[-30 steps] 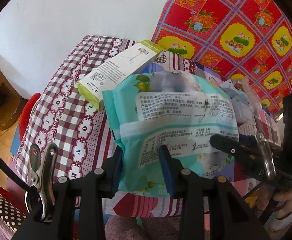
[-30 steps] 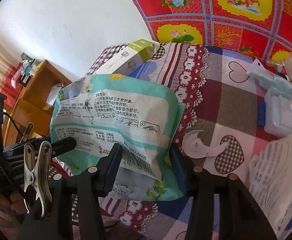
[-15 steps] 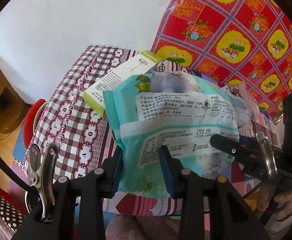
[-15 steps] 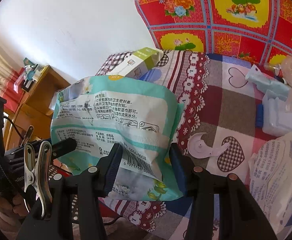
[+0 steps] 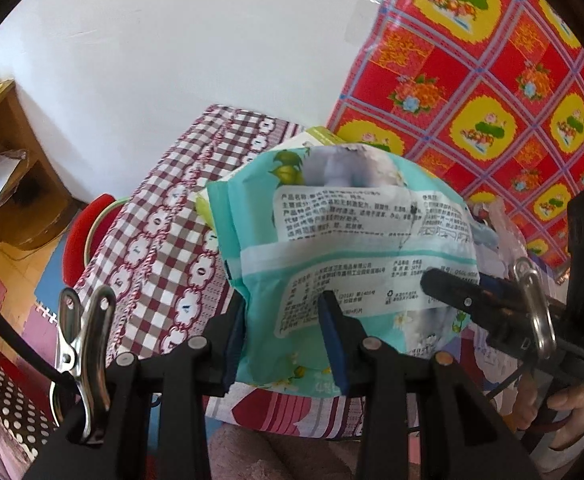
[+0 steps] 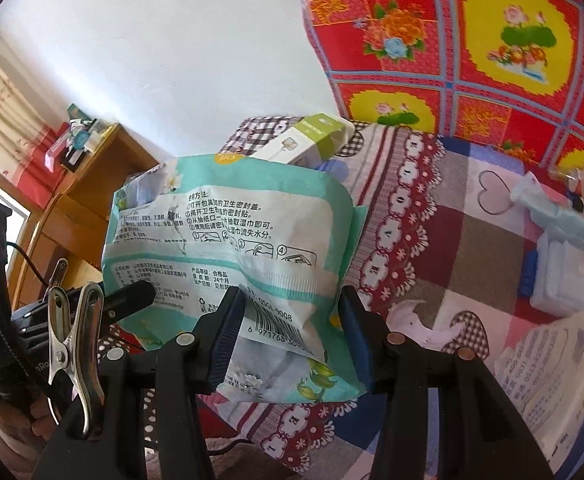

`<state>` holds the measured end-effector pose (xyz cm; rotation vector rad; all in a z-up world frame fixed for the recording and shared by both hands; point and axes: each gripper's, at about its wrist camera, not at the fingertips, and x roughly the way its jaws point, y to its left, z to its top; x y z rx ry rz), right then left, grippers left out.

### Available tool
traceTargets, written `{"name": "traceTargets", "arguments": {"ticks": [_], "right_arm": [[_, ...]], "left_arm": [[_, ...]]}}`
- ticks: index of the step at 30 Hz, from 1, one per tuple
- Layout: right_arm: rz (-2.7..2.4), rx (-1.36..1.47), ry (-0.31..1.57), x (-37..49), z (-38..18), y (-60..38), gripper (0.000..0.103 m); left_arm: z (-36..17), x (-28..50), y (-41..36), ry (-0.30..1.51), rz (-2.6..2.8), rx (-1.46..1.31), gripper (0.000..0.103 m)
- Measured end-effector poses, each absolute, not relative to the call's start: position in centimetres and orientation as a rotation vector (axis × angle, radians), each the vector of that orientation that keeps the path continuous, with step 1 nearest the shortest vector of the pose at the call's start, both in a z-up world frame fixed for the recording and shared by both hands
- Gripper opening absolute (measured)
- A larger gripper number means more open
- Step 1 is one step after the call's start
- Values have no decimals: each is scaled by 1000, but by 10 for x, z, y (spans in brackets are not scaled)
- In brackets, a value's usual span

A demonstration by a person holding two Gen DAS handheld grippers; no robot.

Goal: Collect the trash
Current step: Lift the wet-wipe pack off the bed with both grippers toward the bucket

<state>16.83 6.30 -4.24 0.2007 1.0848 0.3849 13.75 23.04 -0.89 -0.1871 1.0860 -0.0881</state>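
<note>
Left gripper is clenched on the lower left part of the teal-and-white soft plastic wet-wipe pack; right gripper is clamped on its lower right part, over the barcode. Pack hangs clear of the table between both grippers, above the near edge of the patchwork checked tablecloth.

Risks, biggest first:
- Pack looks near-empty and floppy, and both grips are low, so the upper part could fold over. Slick film may creep out of the pads if either grip loosens.
- Hands pulling apart or twisting against each other could stretch or tear the film, or strip it from one gripper.
- The pack blocks most of both wrist views, so the drop spot will be hard to see; no bin is identifiable in either view.
- Trash left on the cloth: green-and-white cardboard box behind the pack, crumpled white printed wrapper and small white plastic scrap on the right. A low swing could knock these.

Orientation: printed back faces the cameras, text upright. Long axis roughly level, spanning gripper to gripper, tilted slightly.
</note>
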Motion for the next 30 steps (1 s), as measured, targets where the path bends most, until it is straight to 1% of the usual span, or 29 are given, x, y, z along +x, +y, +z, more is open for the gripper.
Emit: {"name": "traceTargets", "arguments": {"ticks": [16,30], "right_arm": [[494,111,1087,186,-35,130,50],[595,47,1091,218,-27,243,50]], "left_arm": [[-4,126,298,1046,14,-286,38],[6,130,403,1006,123,-325,38]]}}
